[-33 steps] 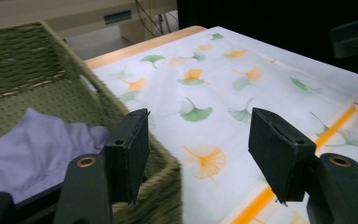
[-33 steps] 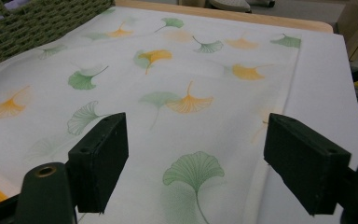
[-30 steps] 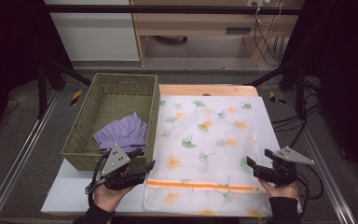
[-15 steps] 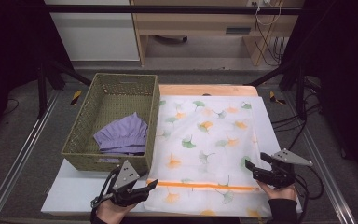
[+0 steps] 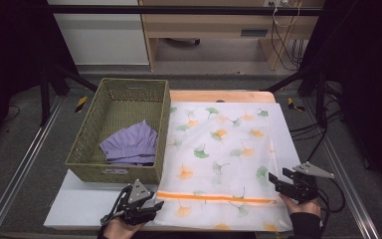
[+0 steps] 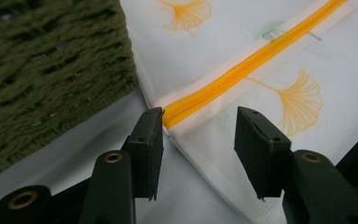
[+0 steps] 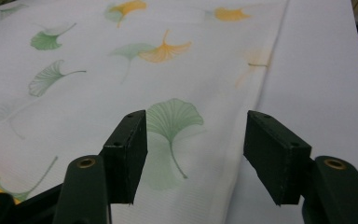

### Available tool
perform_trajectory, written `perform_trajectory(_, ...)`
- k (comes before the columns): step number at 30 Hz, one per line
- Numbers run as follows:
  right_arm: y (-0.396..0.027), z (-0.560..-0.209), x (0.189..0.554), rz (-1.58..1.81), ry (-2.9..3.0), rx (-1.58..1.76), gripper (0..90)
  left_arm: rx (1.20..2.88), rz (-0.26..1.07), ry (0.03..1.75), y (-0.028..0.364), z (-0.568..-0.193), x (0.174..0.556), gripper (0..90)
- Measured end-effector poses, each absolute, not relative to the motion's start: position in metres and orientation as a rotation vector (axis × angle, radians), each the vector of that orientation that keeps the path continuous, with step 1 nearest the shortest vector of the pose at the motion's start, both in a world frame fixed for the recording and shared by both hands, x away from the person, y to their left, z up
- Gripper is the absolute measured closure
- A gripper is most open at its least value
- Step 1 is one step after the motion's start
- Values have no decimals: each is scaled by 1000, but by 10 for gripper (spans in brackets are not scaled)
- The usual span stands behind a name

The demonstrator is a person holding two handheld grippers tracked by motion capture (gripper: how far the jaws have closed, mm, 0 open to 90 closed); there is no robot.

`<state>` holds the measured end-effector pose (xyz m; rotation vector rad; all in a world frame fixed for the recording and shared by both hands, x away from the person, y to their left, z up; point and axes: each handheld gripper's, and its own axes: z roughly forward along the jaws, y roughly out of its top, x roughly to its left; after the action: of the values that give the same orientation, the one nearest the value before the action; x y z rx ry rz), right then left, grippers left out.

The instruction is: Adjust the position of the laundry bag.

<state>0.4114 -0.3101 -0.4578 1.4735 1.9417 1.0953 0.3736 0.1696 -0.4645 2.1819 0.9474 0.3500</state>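
On the counter (image 5: 79, 209), flat: white mesh laundry bag (image 5: 224, 159) with ginkgo print, just right of green woven basket (image 5: 92, 144), touching its side. Orange zipper (image 5: 214, 197) runs across near end, looks fully zipped. Purple garment (image 5: 132, 144) sits folded in basket, not in bag yet.

Left tool (image 6: 198, 126) low at bag's near-left corner, jaws spread either side of zipper end (image 6: 170, 116), have just been closing, corner fabric between them, pads not pressing yet. Right tool (image 7: 196, 144) over bag's right edge (image 7: 261, 84), jaws wide, have just begun closing, edge fabric between them, nothing gripped.

Judged stage: early, both tools lining up to take hold of bag. Left to do, probably: grab corner and edge, open zipper, load garment from basket, zip shut. None of that done.
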Motion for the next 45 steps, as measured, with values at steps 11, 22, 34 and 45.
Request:
perform_trajectory(11, -312, -472, 418, 954, 1971, 1531, 487, 2237, 334, 945, 167, -473, 376, 679)
perform_trajectory(22, -311, -475, 422, 853, 2021, 1603, 726, 2242, 355, 941, 167, -473, 376, 867)
perform_trajectory(34, -319, -469, 443, 875, 2006, 1615, 883, 2228, 378, 911, 159, -474, 385, 875)
perform_trajectory(45, -323, -474, 445, 926, 1979, 1581, 783, 2202, 411, 890, 159, -473, 379, 848)
